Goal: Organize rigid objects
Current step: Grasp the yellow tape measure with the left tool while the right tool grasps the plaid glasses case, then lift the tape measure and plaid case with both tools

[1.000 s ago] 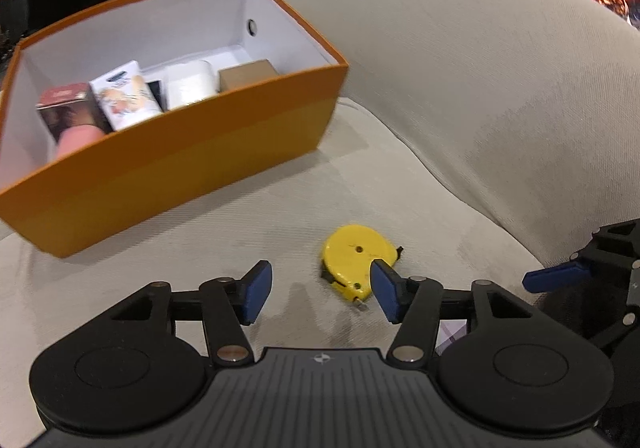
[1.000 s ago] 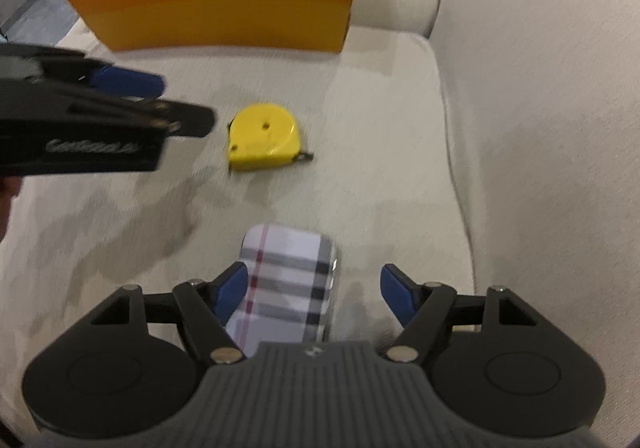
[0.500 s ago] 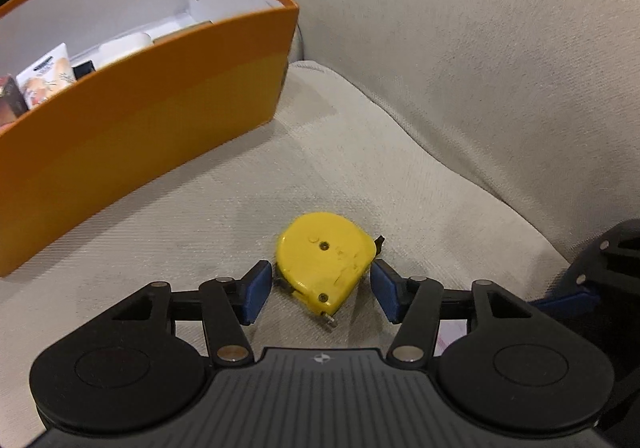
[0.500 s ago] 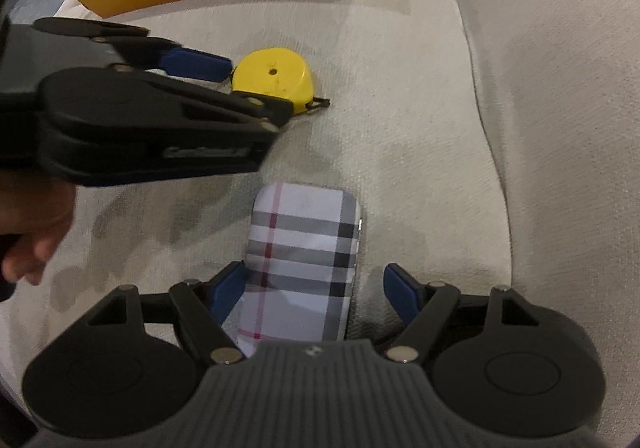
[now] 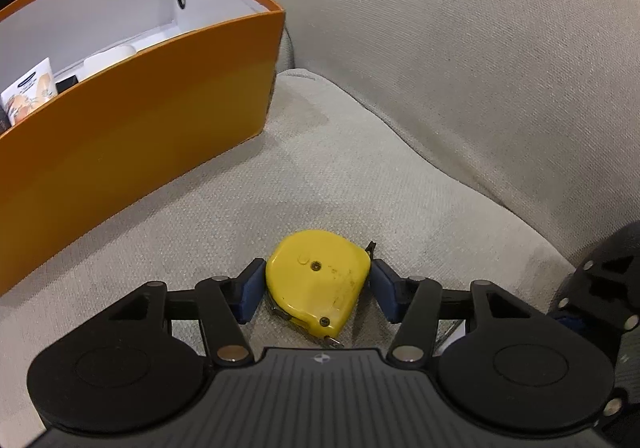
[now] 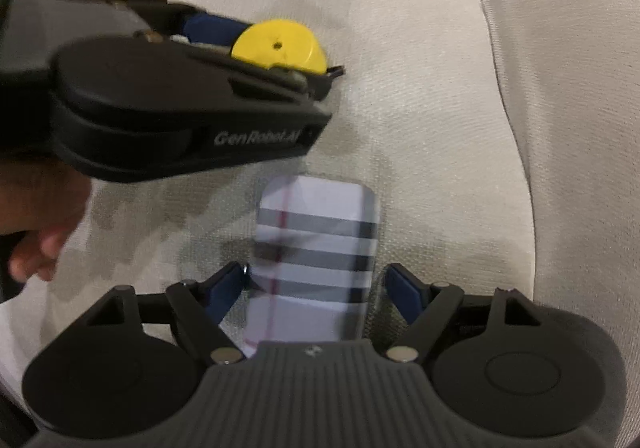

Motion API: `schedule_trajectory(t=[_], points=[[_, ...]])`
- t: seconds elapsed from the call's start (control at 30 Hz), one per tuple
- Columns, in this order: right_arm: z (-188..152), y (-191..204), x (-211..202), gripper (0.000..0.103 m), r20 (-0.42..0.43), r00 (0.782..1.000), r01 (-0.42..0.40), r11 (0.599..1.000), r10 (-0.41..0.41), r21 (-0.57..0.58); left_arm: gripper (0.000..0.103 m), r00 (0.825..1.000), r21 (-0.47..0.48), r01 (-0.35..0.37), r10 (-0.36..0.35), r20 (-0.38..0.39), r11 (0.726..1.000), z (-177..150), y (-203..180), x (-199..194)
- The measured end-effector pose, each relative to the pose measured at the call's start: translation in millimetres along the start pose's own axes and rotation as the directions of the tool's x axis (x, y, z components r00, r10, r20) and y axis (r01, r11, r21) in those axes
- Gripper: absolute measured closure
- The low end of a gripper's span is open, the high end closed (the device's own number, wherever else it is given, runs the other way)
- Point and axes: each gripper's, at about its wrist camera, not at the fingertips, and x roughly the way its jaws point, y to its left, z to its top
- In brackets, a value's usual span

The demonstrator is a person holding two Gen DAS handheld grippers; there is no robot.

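Note:
A yellow tape measure (image 5: 318, 278) lies flat on the beige sofa seat, between the blue pads of my left gripper (image 5: 318, 288). The jaws are open and stand close on both sides of it. It also shows in the right wrist view (image 6: 280, 50), with the left gripper body in front of it. A flat plaid case (image 6: 316, 260), white with grey and red stripes, lies on the seat between the pads of my right gripper (image 6: 318, 290). Those jaws are open, with the left pad near the case's edge and a gap on the right.
An orange box (image 5: 132, 120) with white inside stands on the seat to the far left and holds several small packages (image 5: 30, 90). The sofa backrest (image 5: 460, 48) rises to the right. A hand (image 6: 40, 216) holds the left gripper.
My left gripper moved forward around the tape measure, which now sits between the pads. My right gripper moved forward over the plaid case. Both stayed open.

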Motion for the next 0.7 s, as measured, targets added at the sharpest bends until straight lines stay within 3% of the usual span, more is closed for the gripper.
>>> schedule_trajectory(t=[0.17, 0.33, 0.53, 0.7], points=[[-1.9, 3.7, -6.9, 0.034, 0.042, 0.999, 0.011, 1.0, -0.011, -0.01, 0.039, 0.999, -0.015, -0.04, 0.04, -0.004, 0.999, -7.9, 7.5, -10.2], [1.8, -5.9, -14.5, 0.035, 0.081, 0.996, -0.043, 0.999, 0.04, 0.033, 0.039, 0.997, -0.077, -0.082, 0.082, -0.01, 0.994, -29.7, 31.1, -30.5], [19.4, 4.4, -16.1, 0.035, 0.163, 0.984, -0.075, 0.997, 0.075, -0.008, 0.039, 0.99, -0.183, -0.143, 0.141, -0.023, 0.973, -67.2, 65.7, -60.9], [33.4, 22.7, -11.0, 0.035, 0.213, 0.975, -0.045, 0.997, 0.059, -0.069, 0.039, 0.986, -0.219, -0.168, 0.167, -0.024, 0.961, -91.4, 74.4, -78.7]])
